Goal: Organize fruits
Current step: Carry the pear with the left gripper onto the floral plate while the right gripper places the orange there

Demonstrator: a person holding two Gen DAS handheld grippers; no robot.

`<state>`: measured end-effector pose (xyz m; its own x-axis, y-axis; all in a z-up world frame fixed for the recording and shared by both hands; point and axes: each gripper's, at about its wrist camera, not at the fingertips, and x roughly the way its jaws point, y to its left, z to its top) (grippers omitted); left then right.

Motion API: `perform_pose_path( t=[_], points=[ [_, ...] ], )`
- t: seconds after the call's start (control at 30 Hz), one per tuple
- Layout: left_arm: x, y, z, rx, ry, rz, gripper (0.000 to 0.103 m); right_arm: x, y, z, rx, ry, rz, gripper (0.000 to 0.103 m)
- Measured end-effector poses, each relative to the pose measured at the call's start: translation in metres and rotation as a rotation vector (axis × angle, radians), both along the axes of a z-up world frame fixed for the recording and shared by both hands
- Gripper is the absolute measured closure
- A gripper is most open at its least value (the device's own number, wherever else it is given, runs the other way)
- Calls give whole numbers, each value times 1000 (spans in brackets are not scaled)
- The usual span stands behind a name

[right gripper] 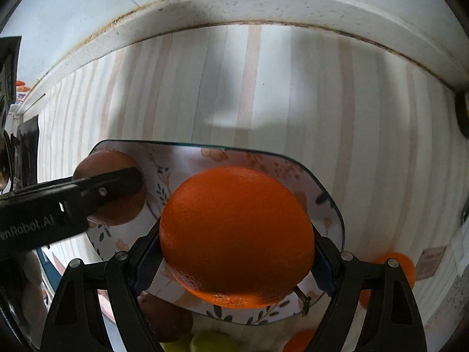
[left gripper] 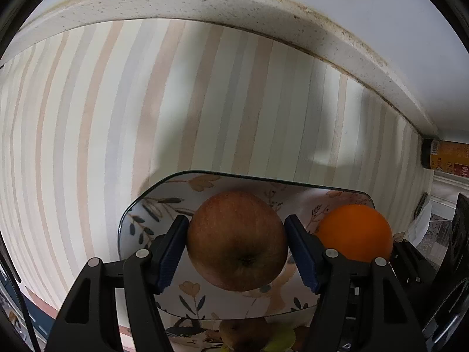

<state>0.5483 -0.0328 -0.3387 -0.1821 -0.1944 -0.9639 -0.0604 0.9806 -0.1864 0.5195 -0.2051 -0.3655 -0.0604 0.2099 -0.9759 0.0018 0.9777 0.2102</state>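
My left gripper [left gripper: 236, 242] is shut on a reddish-brown apple [left gripper: 236, 240] and holds it over a floral plate [left gripper: 164, 193]. My right gripper [right gripper: 236, 240] is shut on an orange [right gripper: 236, 236] over the same plate [right gripper: 322, 193]. The orange [left gripper: 356, 231] also shows to the right in the left wrist view. The apple [right gripper: 117, 161] and the left gripper's black finger [right gripper: 88, 193] show at the left in the right wrist view.
The plate stands on a striped cloth [left gripper: 88, 117] near a speckled white counter rim [left gripper: 205, 3]. More fruit lies below the plate: another orange [right gripper: 395, 267], a brown fruit [right gripper: 167, 319], green fruit [right gripper: 211, 341]. A bottle [left gripper: 445, 158] lies at the right edge.
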Motion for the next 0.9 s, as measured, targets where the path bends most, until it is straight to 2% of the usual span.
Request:
perform_pose_path(
  t=[0.4,0.43,0.5,0.53,0.73,0.9],
  points=[
    [3,-25,-8,70,14,-57,37,13,-13,3,11,74,31,15],
    [3,-27,-6,74,7,-63,31,14,-14,3,11,78,31,15],
    [5,-30,2,66,-20,-62,16,11,-15,7,8,75,31,11],
    [5,-31,8,64,-38,-62,14,12,-16,11,15,65,24,8],
    [-6,-29,33,75,-91,-55,14,16,-24,39,5,20,-10,8],
    [-40,-17,56,118,-182,-51,14,-15,-39,69,-3,-45,-71,8]
  ],
)
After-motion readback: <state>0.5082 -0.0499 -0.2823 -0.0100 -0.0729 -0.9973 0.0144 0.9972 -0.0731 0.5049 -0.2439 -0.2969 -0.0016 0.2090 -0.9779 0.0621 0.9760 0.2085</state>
